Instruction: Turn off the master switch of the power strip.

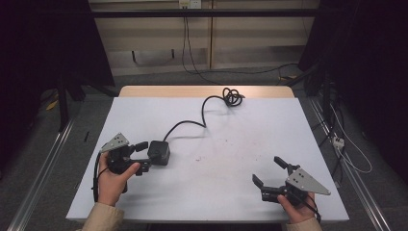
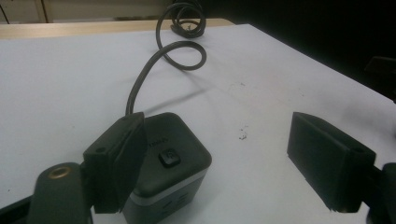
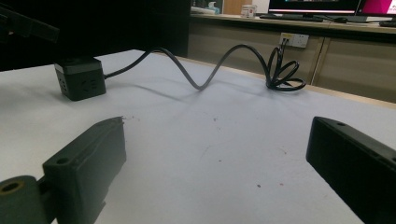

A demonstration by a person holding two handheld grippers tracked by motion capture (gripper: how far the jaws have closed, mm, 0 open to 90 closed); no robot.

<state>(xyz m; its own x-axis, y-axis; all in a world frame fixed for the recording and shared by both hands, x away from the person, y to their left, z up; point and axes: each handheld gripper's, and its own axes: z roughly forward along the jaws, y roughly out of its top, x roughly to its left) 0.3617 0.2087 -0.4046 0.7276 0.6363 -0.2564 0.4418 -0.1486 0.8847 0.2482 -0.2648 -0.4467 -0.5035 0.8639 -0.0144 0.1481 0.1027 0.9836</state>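
A black cube power socket [image 1: 159,152] with a grey band lies on the white table [image 1: 226,192], left of centre. Its black cable [image 1: 190,123] runs back to a coil [image 1: 232,96] at the far edge. My left gripper [image 1: 143,157] is open just left of the cube. In the left gripper view the cube [image 2: 175,156] sits close against the left jaw, partly hidden by it, with the left gripper [image 2: 215,149] spread wide. My right gripper [image 1: 268,172] is open near the front right, holding nothing. The right gripper view has the cube [image 3: 79,77] far off and the right gripper [image 3: 215,154] over bare table.
A wooden strip [image 1: 202,91] borders the table's far edge. Loose cables and a white power strip [image 1: 338,141] lie on the floor to the right. Metal rails [image 1: 41,168] run beside the table. A desk with monitors [image 3: 317,7] stands behind.
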